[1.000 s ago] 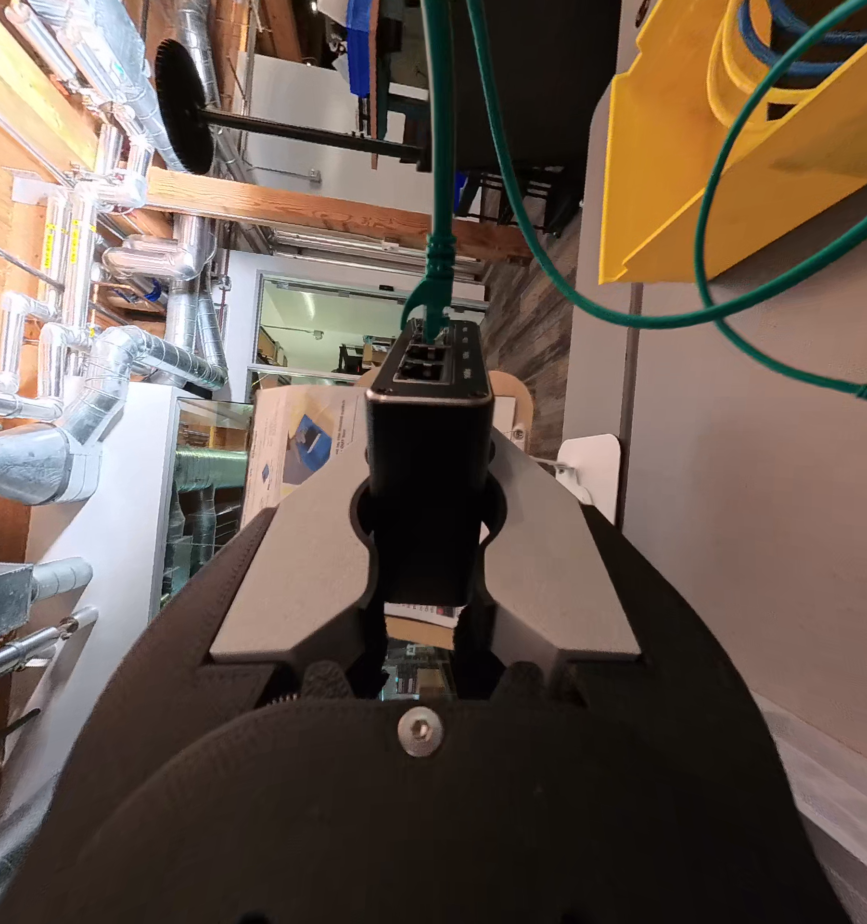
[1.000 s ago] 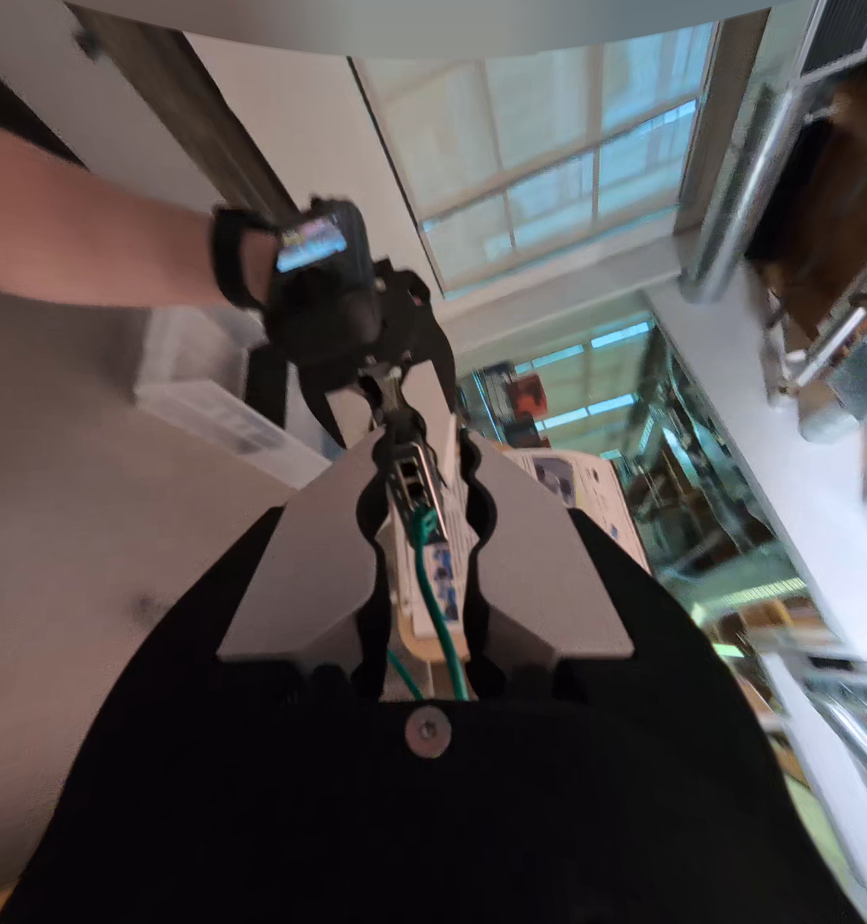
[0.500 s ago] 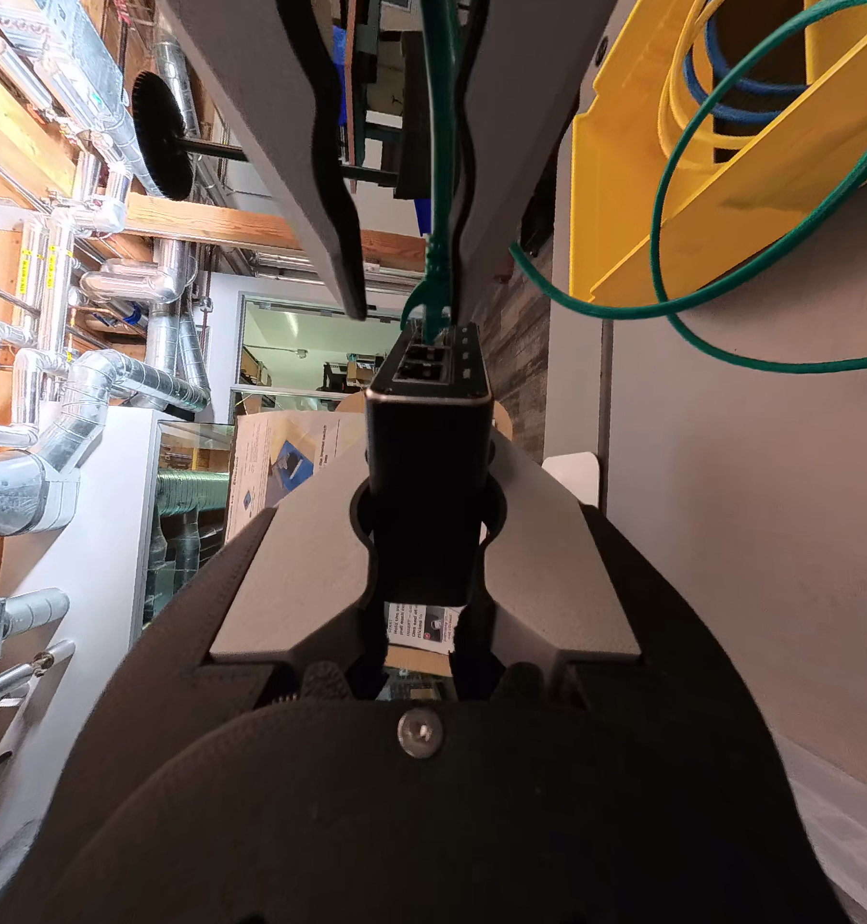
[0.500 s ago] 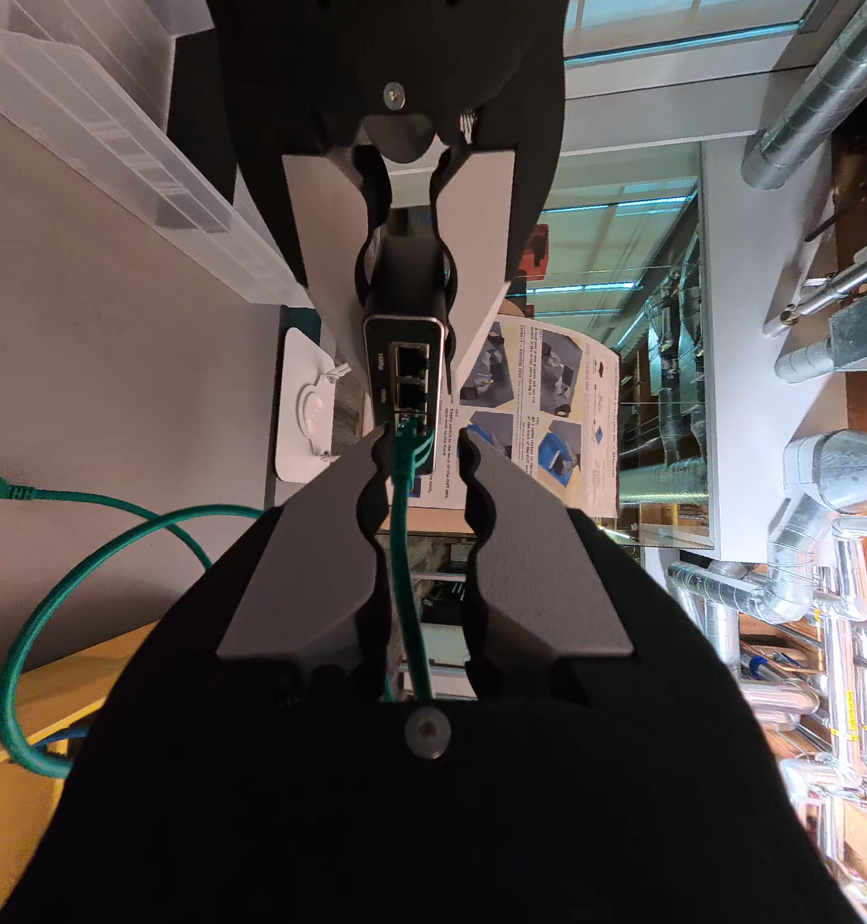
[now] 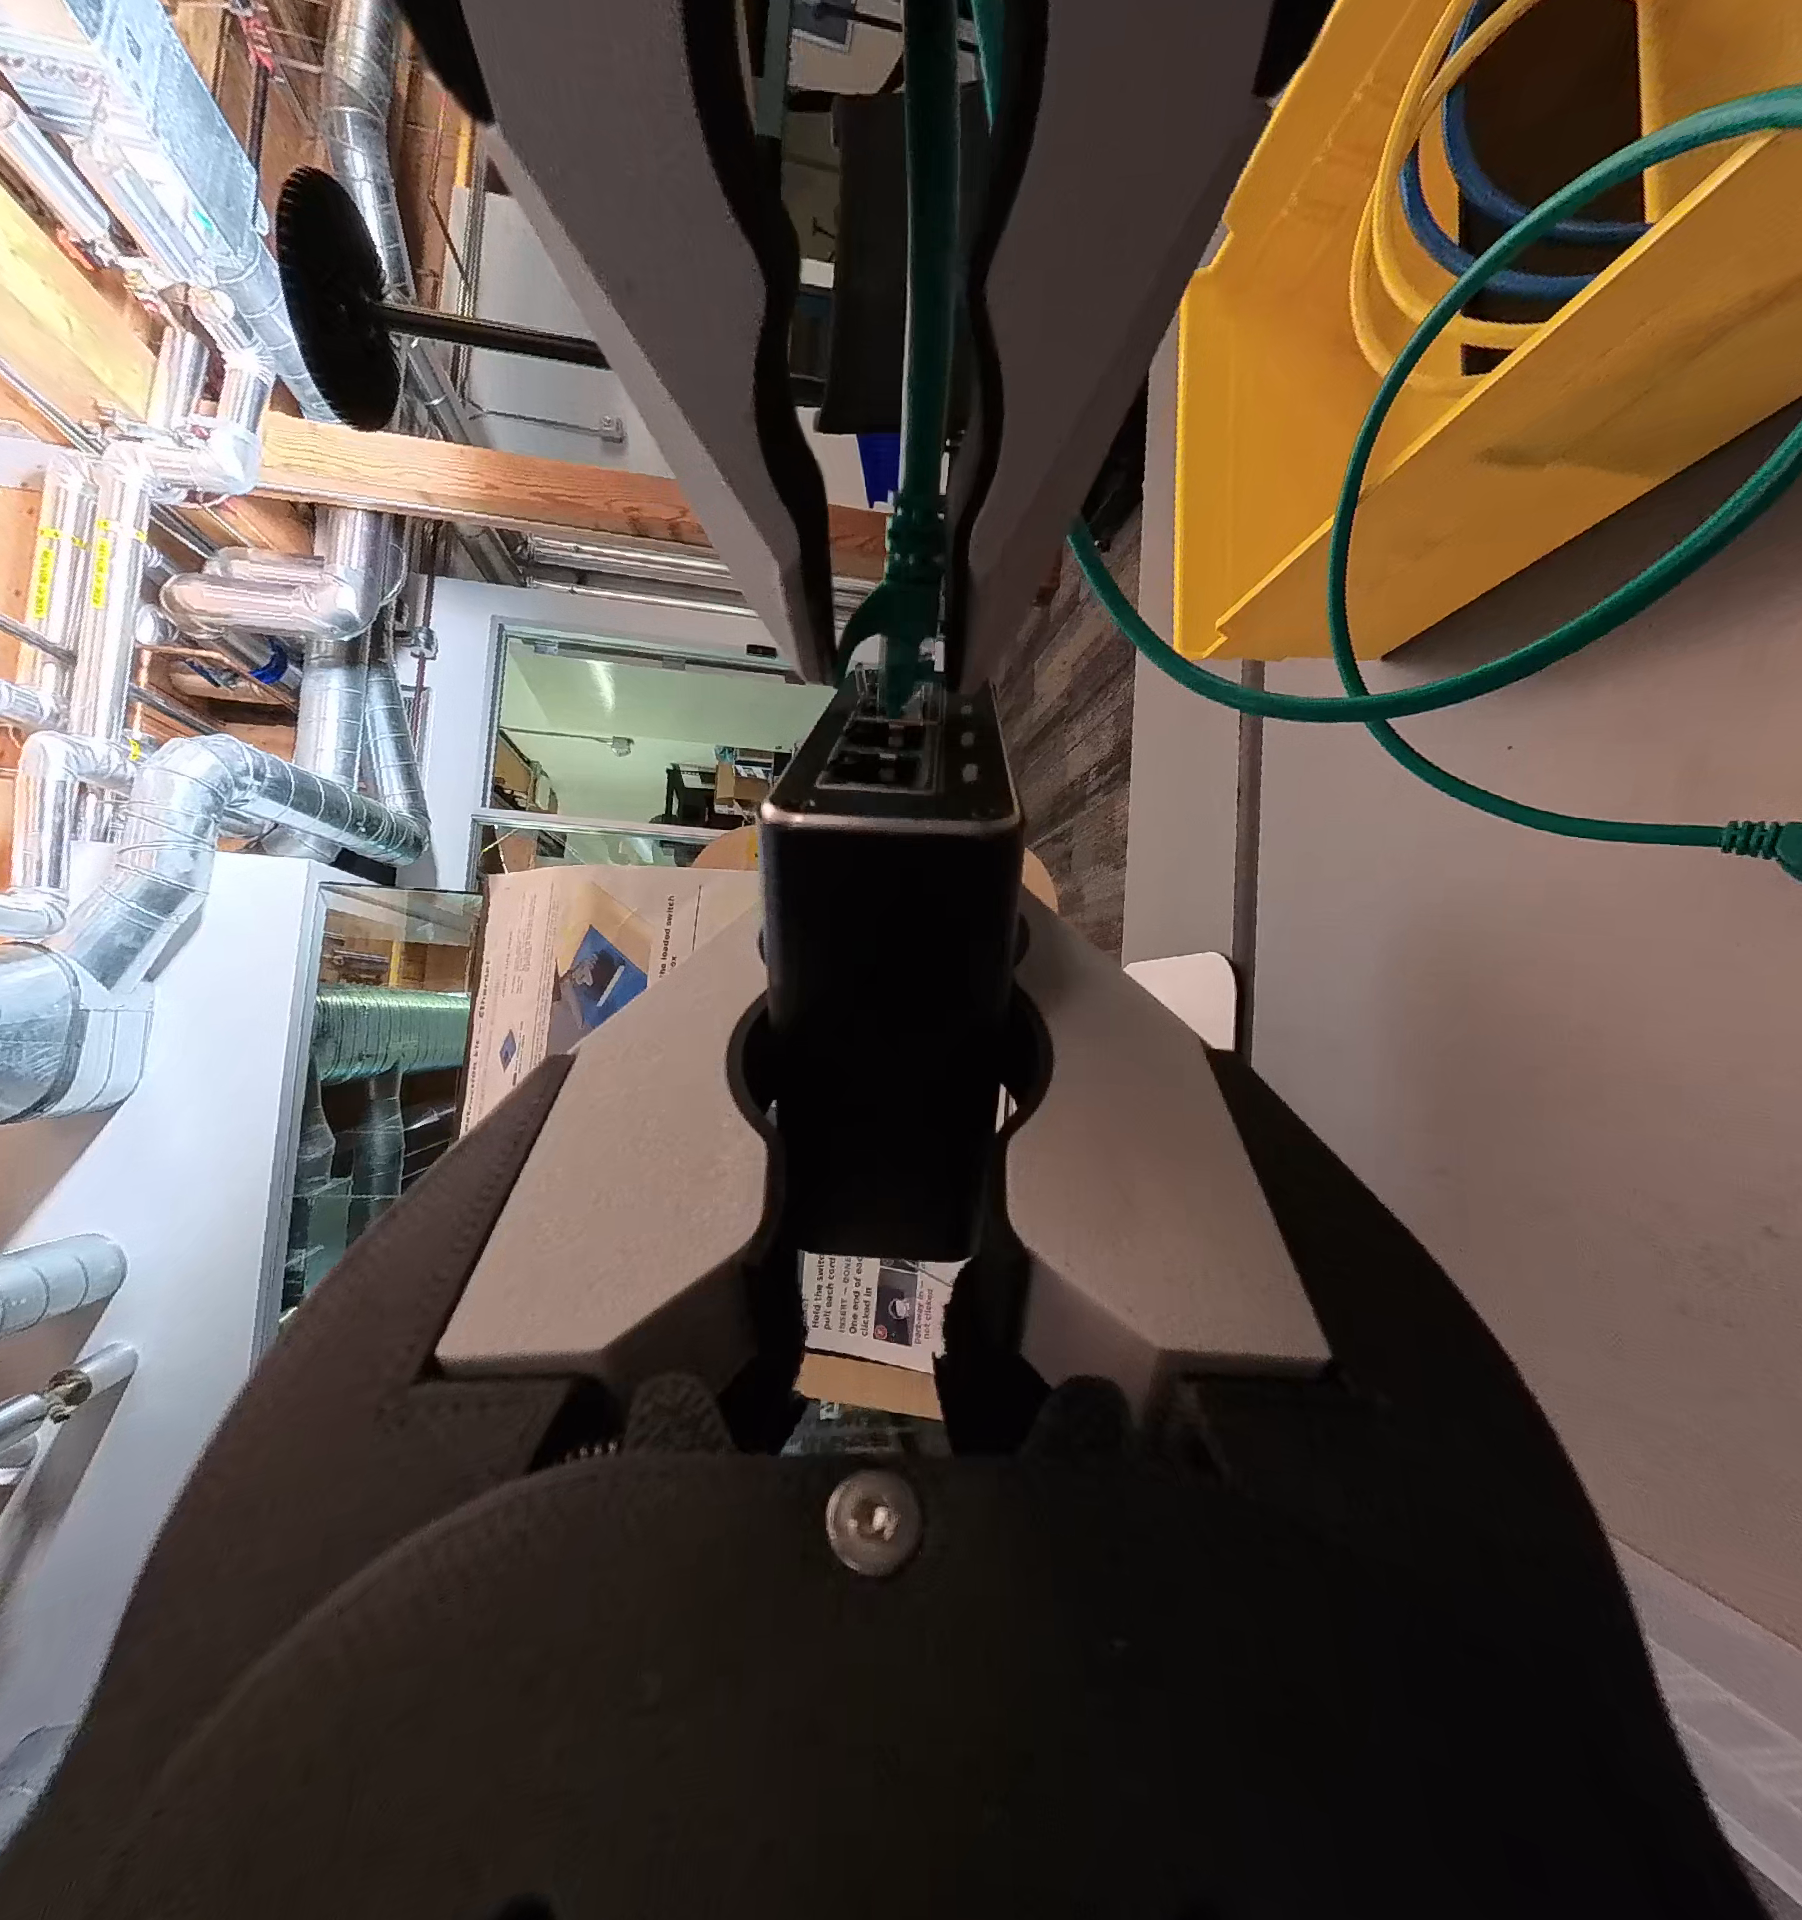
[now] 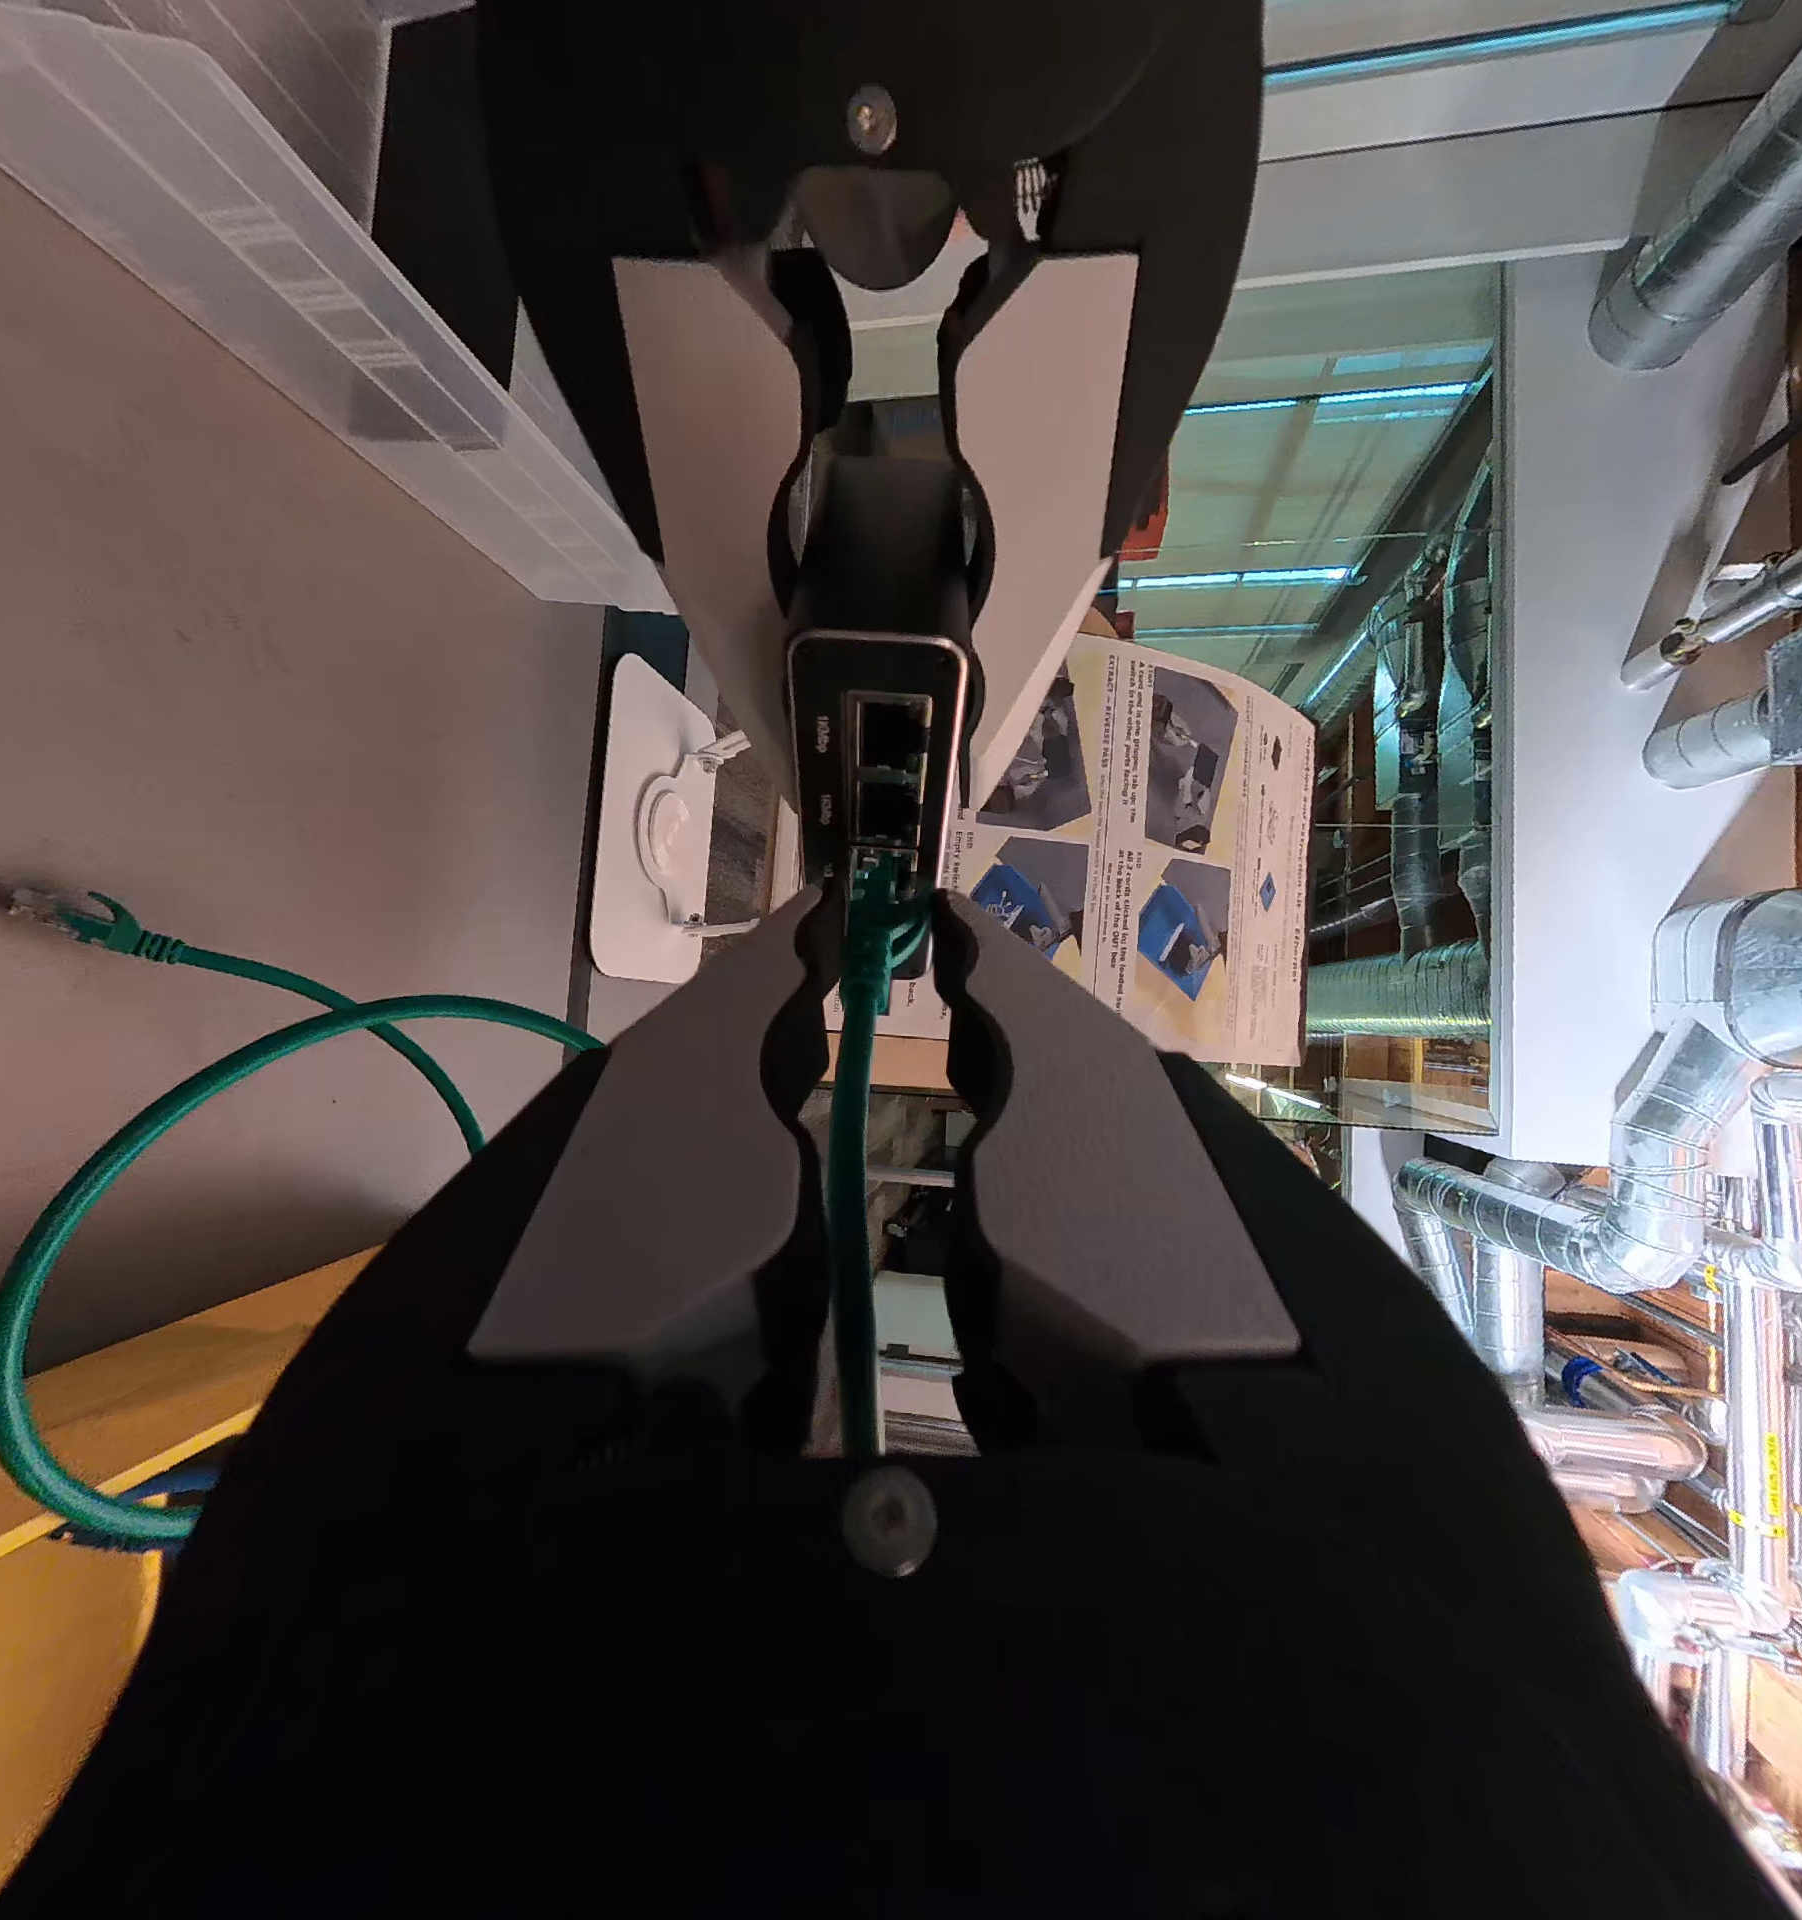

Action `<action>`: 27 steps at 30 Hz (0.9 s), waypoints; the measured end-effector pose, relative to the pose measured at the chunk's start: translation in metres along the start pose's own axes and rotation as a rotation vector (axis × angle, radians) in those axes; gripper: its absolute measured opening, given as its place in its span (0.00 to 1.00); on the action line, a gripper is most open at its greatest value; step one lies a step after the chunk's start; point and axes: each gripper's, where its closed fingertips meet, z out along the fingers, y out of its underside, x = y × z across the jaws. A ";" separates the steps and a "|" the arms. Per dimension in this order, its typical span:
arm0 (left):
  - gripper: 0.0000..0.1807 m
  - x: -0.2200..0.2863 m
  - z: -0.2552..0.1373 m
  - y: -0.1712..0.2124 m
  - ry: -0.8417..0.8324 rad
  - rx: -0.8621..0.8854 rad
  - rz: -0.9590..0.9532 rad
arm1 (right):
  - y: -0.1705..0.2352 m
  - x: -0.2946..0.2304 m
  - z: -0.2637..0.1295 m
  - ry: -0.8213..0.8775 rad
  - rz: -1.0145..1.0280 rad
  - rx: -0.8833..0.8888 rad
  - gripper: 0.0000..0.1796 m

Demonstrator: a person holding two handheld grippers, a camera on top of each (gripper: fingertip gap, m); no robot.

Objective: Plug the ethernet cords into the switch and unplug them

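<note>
We see a grey table [image 5: 1499,1143] filling one side of both views, with a yellow bin [image 5: 1323,343] at its edge holding coiled yellow and blue cables. A clear plastic box [image 6: 284,312] sits farther along the table, and a printed sheet [image 6: 1136,831] stands past the table's end, next to a small white plate [image 6: 648,831].

We hold the left gripper [image 5: 892,997] clamped on the black switch [image 5: 886,1029], gripping its body near the back so that its port face points away from that camera. The right gripper [image 6: 876,935] faces it head-on, its tips just beside the port face. Its fingers [image 6: 710,1132] flank the green cord [image 6: 855,1195] with a narrow gap on each side; we cannot tell whether they pinch the cord anywhere.

The cord runs up between those fingers and its plug [image 6: 876,914] sits in the port of the switch nearest the right gripper. The two ports beyond it show empty in the right wrist view.

From the right gripper the cord runs toward the bin, curls in a wide loop over the table and ends in a loose plug [image 5: 1801,852] lying on the tabletop, well apart from the switch.
</note>
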 end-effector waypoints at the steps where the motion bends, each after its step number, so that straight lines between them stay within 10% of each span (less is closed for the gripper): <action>1: 0.18 0.000 0.000 0.000 0.000 0.001 0.000 | 0.000 0.000 0.000 0.002 -0.005 0.001 0.09; 27: 0.22 0.038 0.041 -0.005 0.192 0.028 -0.122 | 0.037 -0.043 -0.003 -0.253 0.159 -0.137 0.08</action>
